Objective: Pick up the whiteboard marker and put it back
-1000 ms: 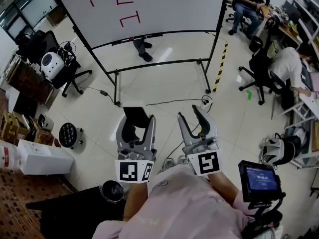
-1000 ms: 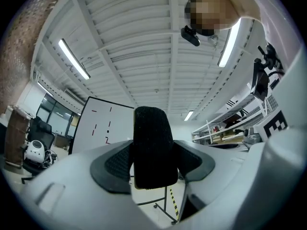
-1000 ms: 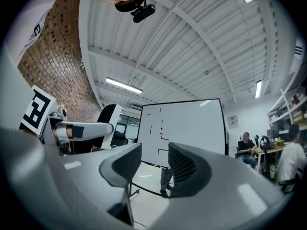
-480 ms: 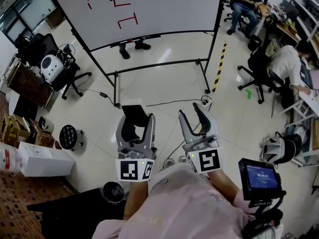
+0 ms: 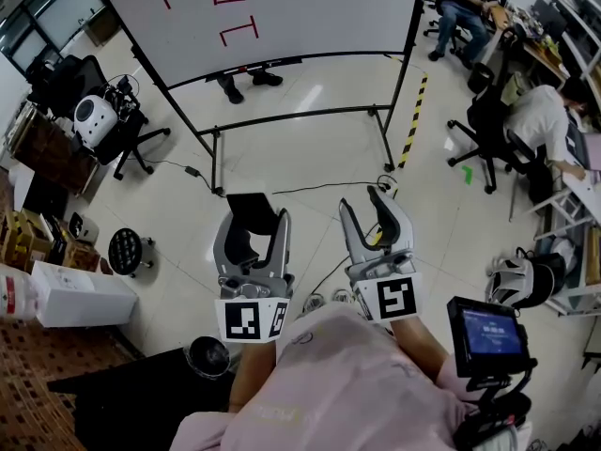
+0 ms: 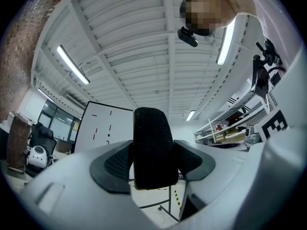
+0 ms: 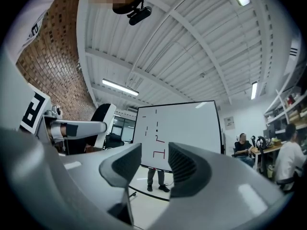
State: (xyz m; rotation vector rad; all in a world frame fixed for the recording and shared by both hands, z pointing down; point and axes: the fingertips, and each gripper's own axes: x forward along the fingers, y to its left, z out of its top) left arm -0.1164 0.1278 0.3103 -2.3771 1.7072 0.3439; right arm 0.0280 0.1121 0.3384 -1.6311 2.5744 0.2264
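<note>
My left gripper (image 5: 252, 216) is shut on a black felt-faced block (image 5: 254, 209), like a board eraser, which stands upright between the pads (image 6: 152, 150). To its right my right gripper (image 5: 366, 205) is open with nothing between its fingers (image 7: 154, 159). Both are held over the floor and point toward a rolling whiteboard (image 5: 310, 7) with red strokes (image 5: 239, 31), also seen in the right gripper view (image 7: 180, 128). No marker is clear in any view; the board's tray (image 5: 254, 64) is too small to read.
A person's legs (image 5: 239, 81) show behind the board. The board's frame (image 5: 300, 120) and a cable (image 5: 310, 191) lie ahead. Office chairs (image 5: 131, 139) stand left, seated people (image 5: 535, 120) right. A white box (image 5: 75, 294) sits left, a handheld screen (image 5: 486, 336) lower right.
The legs behind the board have stepped to the left. My right gripper has edged a little forward toward the board. The left gripper keeps its grip on the block.
</note>
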